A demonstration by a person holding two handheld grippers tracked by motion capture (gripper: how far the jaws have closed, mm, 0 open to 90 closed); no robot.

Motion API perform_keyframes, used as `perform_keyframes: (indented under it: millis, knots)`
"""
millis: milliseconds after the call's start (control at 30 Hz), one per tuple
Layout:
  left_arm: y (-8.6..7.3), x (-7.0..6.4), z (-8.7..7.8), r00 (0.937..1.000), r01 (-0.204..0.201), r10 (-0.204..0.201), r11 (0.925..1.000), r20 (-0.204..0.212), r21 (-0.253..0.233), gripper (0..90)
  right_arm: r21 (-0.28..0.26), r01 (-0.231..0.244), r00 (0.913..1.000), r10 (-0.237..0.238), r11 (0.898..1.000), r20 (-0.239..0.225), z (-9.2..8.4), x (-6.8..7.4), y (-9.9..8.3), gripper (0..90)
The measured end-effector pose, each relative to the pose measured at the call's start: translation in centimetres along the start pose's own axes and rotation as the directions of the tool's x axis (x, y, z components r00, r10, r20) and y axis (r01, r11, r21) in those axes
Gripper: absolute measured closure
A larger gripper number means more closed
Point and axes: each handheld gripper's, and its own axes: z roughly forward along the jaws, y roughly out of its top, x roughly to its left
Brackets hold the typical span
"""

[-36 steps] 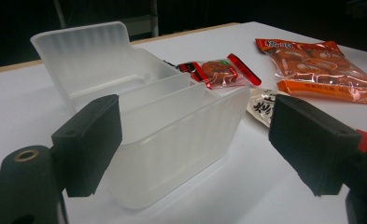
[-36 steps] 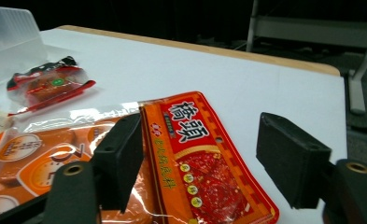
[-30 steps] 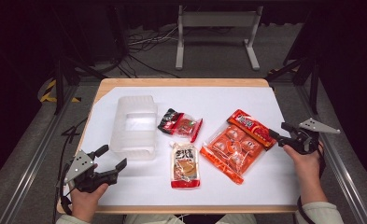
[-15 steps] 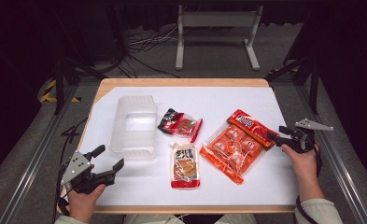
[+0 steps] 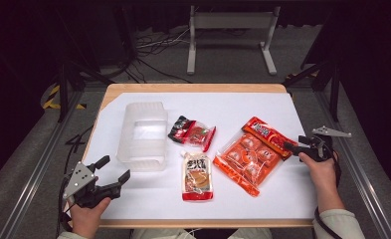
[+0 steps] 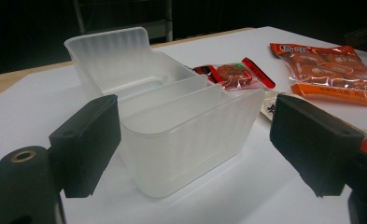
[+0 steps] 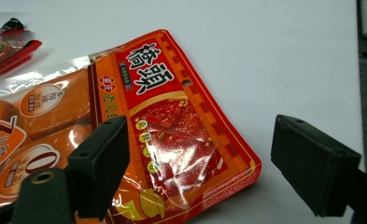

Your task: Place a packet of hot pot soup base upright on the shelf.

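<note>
I'm working the right side: the big orange snack bag [image 5: 252, 153] is what I'm going for. It lies flat on the white table sheet [image 5: 292, 107], right of centre, w/ its red header end pointing at my right gripper [image 5: 293, 148].

Bag first, being the biggest thing in play. Looks like crinkly plastic film w/ round pieces sealed inside, so I judge it light, floppy and slick. It'll sag if lifted by one end, and the contents prob. shift. Squeezing the middle risks crushing the pieces. Best hold IMO is the flat sealed header [image 7: 172, 121], the red printed strip near the corner: thin, no contents, room for both pads.

Clear plastic bin [image 5: 143, 135] sits left of centre, stiff, ribbed walls, empty as far as I see, open top. Well apart from the bag.

Two smaller packs lie between bin and bag: a red one [image 5: 193, 132] and a pouch [image 5: 197, 175] nearer me.

Right gripper: jaws have just been opening, now spread wide, nothing pinched. In the right gripper view the header corner lies between and ahead of the jaws, pads not on it.

Left gripper [image 5: 114, 169]: jaws wide apart, nothing held, aimed at the bin's near wall [image 6: 186, 140], not touching.
</note>
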Motion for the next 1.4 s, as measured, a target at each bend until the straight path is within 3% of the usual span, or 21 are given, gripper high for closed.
perform_keyframes:
  millis: [300,433,633,767,967,1067,1300,1400]
  knots:
    - [-0.2,-0.1,0.1,1.0000,0.004,-0.004,1.0000,0.001,0.009,17.1,0.022,-0.022,0.9997,0.022,1.000,-0.007,0.5,-0.3,-0.2,18.9]
    - [-0.2,-0.1,0.3,1.0000,0.006,-0.006,0.9997,-0.006,0.023,17.5,0.035,-0.035,0.9979,0.037,0.999,-0.054,0.6,-0.3,-0.3,21.3]
    - [-0.2,-0.2,0.4,1.0000,0.001,0.000,0.9998,-0.007,0.019,17.5,0.021,-0.069,0.9947,0.070,0.997,-0.075,0.4,-0.4,-0.3,21.7]
    - [-0.2,-0.2,0.4,0.9999,0.000,0.000,0.9998,-0.011,0.020,17.6,-0.020,-0.062,0.9930,0.060,0.998,-0.102,-0.3,-0.2,0.0,30.3]
    - [-0.2,-0.2,0.4,1.0000,0.000,0.000,0.9998,-0.010,0.020,17.8,-0.035,-0.039,0.9869,0.033,0.999,-0.158,-0.6,0.4,0.2,37.2]
    - [-0.2,-0.3,0.5,1.0000,-0.001,0.001,0.9998,-0.005,0.022,17.8,-0.017,-0.002,0.9847,-0.001,1.000,-0.174,-0.3,1.1,0.5,40.4]
    - [-0.3,-0.4,0.5,1.0000,-0.002,0.002,0.9997,-0.003,0.026,17.8,0.017,0.010,0.9733,-0.006,1.000,-0.229,0.4,1.1,0.4,43.4]
    - [-0.3,-0.4,0.5,1.0000,-0.001,0.001,0.9997,-0.005,0.026,17.8,0.041,0.025,0.9727,-0.015,0.999,-0.232,0.7,1.3,0.4,45.7]
